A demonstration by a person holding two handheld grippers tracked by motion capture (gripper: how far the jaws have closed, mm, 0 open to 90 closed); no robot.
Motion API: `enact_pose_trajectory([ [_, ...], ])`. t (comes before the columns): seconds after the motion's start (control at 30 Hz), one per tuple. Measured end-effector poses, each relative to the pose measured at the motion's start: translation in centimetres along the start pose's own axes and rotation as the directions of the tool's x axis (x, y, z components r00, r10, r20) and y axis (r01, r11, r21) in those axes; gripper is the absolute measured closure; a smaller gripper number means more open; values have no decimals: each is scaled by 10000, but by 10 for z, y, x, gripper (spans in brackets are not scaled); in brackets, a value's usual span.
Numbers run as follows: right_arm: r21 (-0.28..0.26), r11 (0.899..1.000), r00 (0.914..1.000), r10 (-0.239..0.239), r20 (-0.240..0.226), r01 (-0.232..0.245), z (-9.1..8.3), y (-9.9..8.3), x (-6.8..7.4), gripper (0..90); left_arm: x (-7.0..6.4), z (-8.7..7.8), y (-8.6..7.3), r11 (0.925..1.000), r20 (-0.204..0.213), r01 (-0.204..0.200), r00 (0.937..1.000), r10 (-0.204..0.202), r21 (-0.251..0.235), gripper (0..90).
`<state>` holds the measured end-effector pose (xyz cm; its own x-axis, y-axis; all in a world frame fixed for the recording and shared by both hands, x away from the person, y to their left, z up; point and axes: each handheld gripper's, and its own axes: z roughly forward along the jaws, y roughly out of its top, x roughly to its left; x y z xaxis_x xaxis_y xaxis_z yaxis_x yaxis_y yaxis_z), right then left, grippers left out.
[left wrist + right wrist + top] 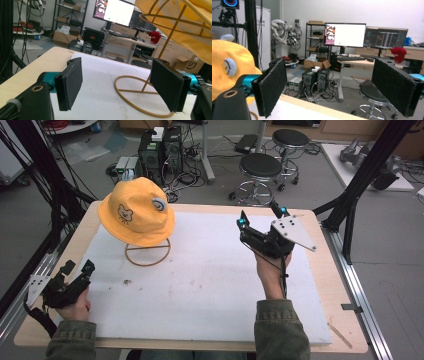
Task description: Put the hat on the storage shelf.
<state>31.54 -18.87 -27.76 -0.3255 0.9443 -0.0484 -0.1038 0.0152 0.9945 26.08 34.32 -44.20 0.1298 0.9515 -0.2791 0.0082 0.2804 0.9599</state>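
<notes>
While both tools hang free w/ nothing between the jaws, the yellow hat (136, 209) sits on its wire stand (147, 252) at the far-left part of the white mat (210, 280) that covers most of the counter (320, 270).

High view: left tool (76, 268) low at the near-left corner of the counter, jaws set wide, well apart from the stand. Right tool (260, 217) held up over the far-right part of the mat, jaws wide too, pointing away from the person; grey three-cornered plate on top of it. Hat and right tool well apart, bare mat between.

Left gripper view adds what the high view can't give: looks from low, so the hat's underside (190, 30) and the stand's wire ribs show, plus the ring base (130, 100) flat on the mat, just ahead btwn the two black pads (71, 82). Pads wide apart, touching nothing.

Right gripper view: hat's side w/ a round white-and-grey ear (229, 67) at the left edge, beside the left pad (272, 87); pads wide, room behind them.

Counts: 1 hat, 1 stand, 1 mat, 2 tools. On the hat in the high view: 1 bear face (124, 213) and 1 ear patch. Beyond the counter: 2 black stools (260, 170), 2 PC towers (161, 151). Right gripper view has 2 monitors (345, 35) on a desk and 1 red cap (398, 53).
</notes>
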Motion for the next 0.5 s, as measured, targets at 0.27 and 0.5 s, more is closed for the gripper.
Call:
enact_pose_trajectory([
  [0.27, 160, 9993, 9989, 322, 331, -328, -16, -15, -18, 118, -1, 0, 0, 10000, 4, -7, 10000, 7, -12, 266],
  [0.5, 513, 9976, 9972, 427, 618, -459, -28, -29, -31, 118, -2, -3, 0, 9999, -19, -146, 9999, 146, -5, 266],
])
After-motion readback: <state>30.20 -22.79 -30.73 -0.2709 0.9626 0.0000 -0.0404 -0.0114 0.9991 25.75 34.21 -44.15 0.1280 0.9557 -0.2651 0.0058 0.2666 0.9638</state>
